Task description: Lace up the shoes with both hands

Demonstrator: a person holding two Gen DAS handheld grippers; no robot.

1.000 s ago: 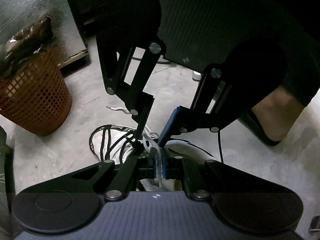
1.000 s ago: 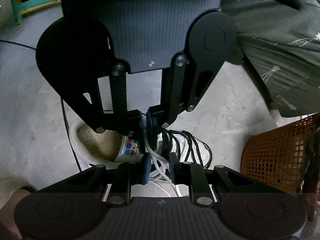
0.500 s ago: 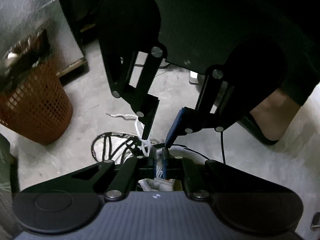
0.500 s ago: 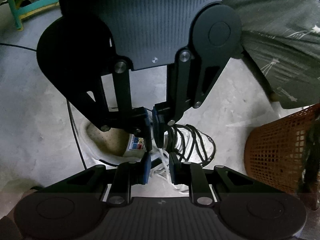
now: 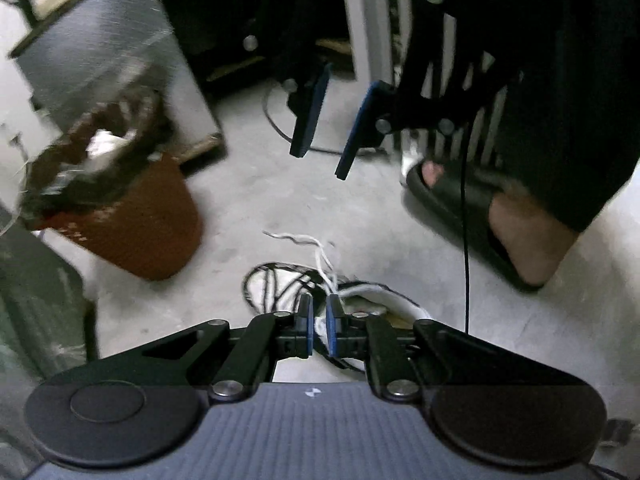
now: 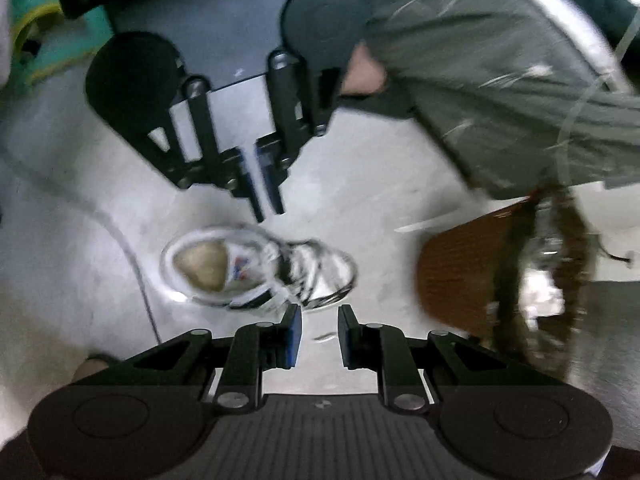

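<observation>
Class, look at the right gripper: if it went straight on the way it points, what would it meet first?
Probably the shoe on the floor, just ahead of the open right gripper; blur leaves depth uncertain.

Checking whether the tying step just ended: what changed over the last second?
Both grippers lifted away from the shoe. The right gripper opened and let go of the white lace; the left gripper opened slightly. The shoe and orange basket stayed on the floor.
</observation>
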